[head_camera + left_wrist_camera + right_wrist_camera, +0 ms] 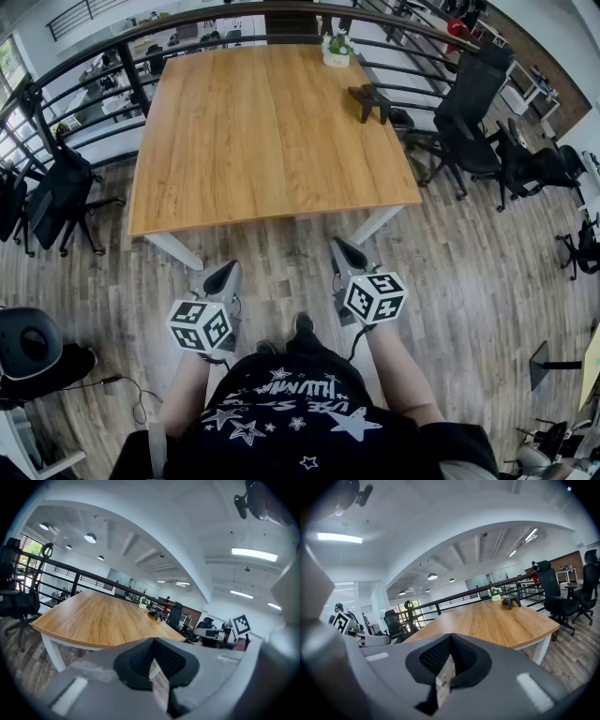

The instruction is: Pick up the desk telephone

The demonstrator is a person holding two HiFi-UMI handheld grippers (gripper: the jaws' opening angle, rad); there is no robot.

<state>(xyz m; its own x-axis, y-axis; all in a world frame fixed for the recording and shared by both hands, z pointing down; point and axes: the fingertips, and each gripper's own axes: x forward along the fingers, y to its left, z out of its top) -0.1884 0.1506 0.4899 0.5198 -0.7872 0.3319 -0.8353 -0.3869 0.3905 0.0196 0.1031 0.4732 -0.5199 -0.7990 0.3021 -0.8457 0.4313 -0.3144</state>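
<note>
The desk telephone is a small dark object near the far right edge of the wooden table. It also shows far off in the left gripper view and the right gripper view. My left gripper and right gripper are held low over the floor, short of the table's near edge and close to the person's body. Both point toward the table, far from the telephone. In each gripper view the jaws meet at the tip with nothing between them.
A small potted plant stands at the table's far edge. Black office chairs crowd the right side, and another chair sits at the left. A black railing curves behind the table. A round black device lies at lower left.
</note>
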